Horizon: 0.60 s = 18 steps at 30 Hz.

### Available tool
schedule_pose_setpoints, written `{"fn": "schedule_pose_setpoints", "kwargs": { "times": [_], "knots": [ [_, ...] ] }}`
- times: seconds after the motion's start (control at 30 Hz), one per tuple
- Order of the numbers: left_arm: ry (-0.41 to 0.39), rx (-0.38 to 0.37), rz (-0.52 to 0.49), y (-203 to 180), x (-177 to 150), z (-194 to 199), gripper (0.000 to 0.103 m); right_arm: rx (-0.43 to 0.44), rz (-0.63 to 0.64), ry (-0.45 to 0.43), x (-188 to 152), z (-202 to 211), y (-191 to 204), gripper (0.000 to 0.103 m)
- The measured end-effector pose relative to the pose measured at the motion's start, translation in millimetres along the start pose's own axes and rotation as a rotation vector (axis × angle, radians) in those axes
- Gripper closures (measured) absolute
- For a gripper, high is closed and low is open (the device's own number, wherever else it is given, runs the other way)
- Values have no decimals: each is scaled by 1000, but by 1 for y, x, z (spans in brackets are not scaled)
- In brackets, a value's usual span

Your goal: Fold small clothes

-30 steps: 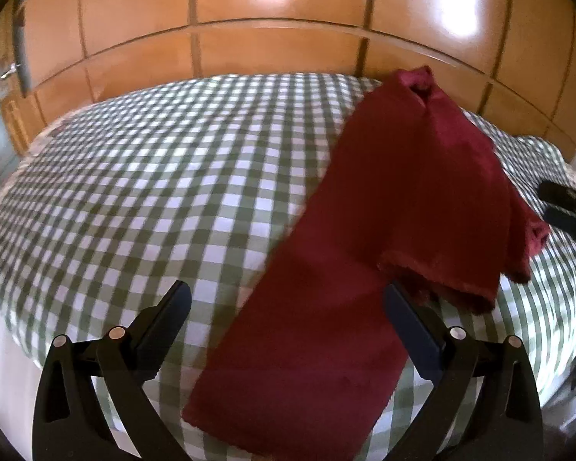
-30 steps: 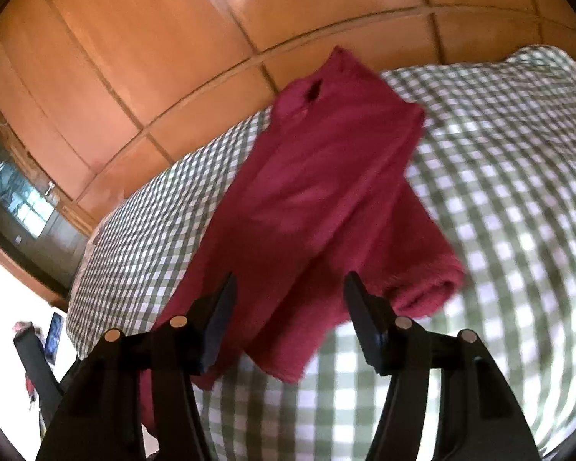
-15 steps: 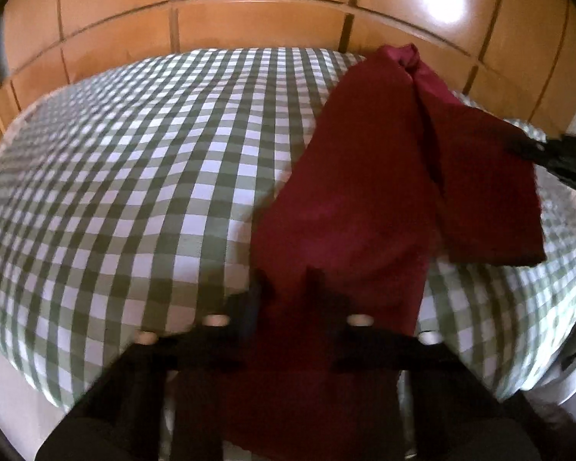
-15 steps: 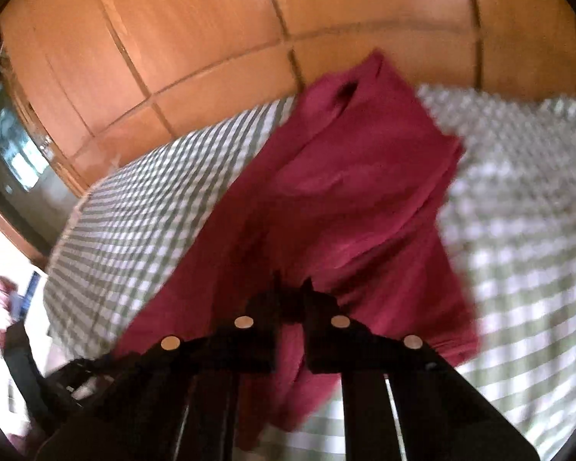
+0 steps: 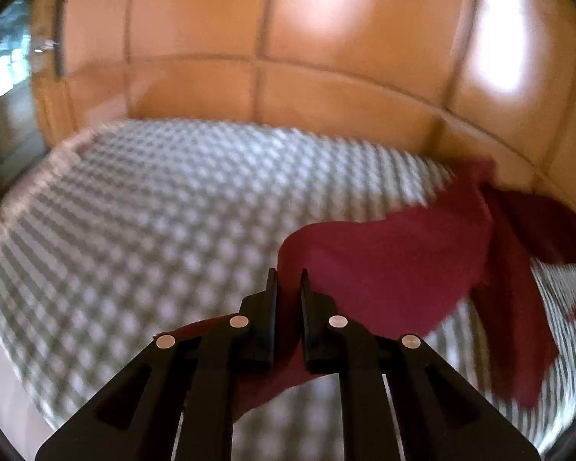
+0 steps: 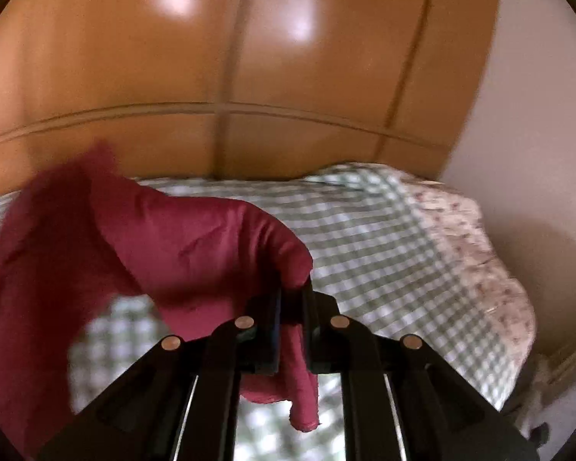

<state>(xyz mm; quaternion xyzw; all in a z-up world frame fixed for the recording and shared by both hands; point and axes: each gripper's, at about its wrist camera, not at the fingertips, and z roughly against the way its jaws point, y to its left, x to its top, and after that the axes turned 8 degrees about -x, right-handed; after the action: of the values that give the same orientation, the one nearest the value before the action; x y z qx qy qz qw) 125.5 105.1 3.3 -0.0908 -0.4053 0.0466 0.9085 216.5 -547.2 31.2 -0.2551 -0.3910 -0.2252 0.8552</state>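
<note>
Garment (image 5: 395, 265): dark red knit, held off the bed (image 5: 142, 230) at two points, sagging between them and trailing back toward the panelling (image 5: 326, 88). In my left view its far end drapes down at the right onto the check cover; the picture is blurred, so finer folds I cannot make out.

Left gripper (image 5: 288, 280): my jaws have just been closing and now clench a fold of the garment, cloth showing between the fingers (image 5: 269, 307) and hanging below them.

Right gripper (image 6: 293, 299): clenched on another edge of the garment (image 6: 196, 253), which bunches over the fingertips and spills out to the left; a short tail of the hem hangs down between the arms.

Bed: green-and-white check cover, below both grippers. At its right edge, in my right view, a speckled pale mattress (image 6: 480, 261) shows past the cover, beside a plain wall (image 6: 530, 134).

Panelling: glossy orange wood, behind the bed
</note>
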Motion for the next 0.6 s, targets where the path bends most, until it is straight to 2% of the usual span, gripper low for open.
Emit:
{"fn": "schedule_pose_setpoints", "kwargs": {
  "times": [0.03, 0.07, 0.1, 0.13, 0.17, 0.2, 0.23, 0.27, 0.33, 0.37, 0.4, 0.43, 0.53, 0.6],
  "knots": [
    [-15, 37, 9, 4, 12, -5, 94, 3, -11, 21, 3, -9, -3, 94],
    [-19, 76, 11, 8, 25, -13, 94, 26, -24, 43, 6, -16, -5, 87],
    [-13, 93, 14, 12, 32, -15, 93, 58, -39, 48, 5, -17, -8, 66],
    [-12, 127, 21, 14, 40, -21, 88, 84, -47, 39, 1, -12, -9, 56],
    [-17, 142, 25, 14, 44, -23, 78, 105, -45, 32, -2, -5, -5, 52],
    [-24, 139, 26, 14, 45, -24, 72, 143, -37, 33, -8, 3, -3, 52],
    [-36, 143, 26, 12, 45, -22, 54, 186, -35, 46, -12, 10, 4, 52],
    [-47, 149, 25, 11, 44, -21, 40, 287, -39, 78, -23, 19, 8, 52],
    [-81, 156, 10, 5, 39, -15, 36, 459, -34, 141, -45, 36, 19, 52],
    [-74, 166, -1, 2, 35, -15, 36, 596, -25, 200, -63, 49, 30, 52],
    [-63, 166, -3, 6, 33, -17, 36, 670, -22, 237, -74, 57, 38, 53],
    [-51, 150, -1, 5, 28, -17, 36, 785, -13, 299, -93, 68, 52, 53],
    [-36, 92, 4, 3, 14, -13, 36, 950, 22, 428, -134, 93, 89, 55],
    [-17, 55, 1, -3, 4, -11, 36, 1044, 1, 525, -153, 100, 111, 60]
  ]
}}
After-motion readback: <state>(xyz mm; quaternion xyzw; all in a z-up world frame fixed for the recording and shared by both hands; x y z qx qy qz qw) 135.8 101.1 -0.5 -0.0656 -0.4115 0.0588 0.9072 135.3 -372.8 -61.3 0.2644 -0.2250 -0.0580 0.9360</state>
